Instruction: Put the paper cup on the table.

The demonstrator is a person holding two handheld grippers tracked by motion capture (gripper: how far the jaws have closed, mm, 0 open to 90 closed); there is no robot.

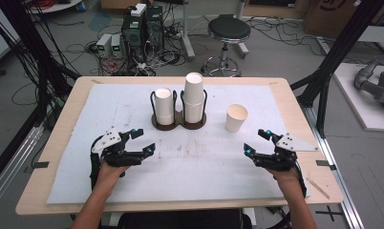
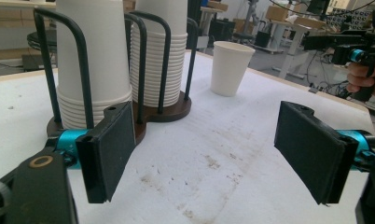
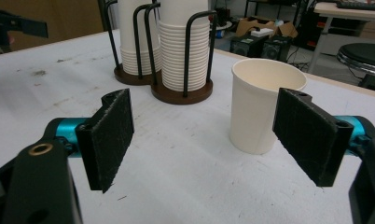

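Observation:
A dark two-ring cup holder [image 1: 178, 125] stands at the table's back middle with two stacks of white paper cups: a shorter stack [image 1: 164, 106] on the left and a taller stack [image 1: 194, 97] on the right. To their right, a single white paper cup [image 1: 236, 118] stands upright and open. My left gripper [image 1: 141, 141] hovers at the front left, open, nothing between its jaws. At the front right my right gripper [image 1: 257, 141] is open and empty, with the lone cup [image 3: 262, 105] ahead of it. The holder [image 2: 167, 111] is close in the left gripper view.
A white sheet [image 1: 190, 157] with brown stains covers the wooden table [image 1: 61, 138]. Behind the table are a black stool [image 1: 228, 31], computer boxes [image 1: 142, 26] and cables on the floor. Black frame posts stand at both sides.

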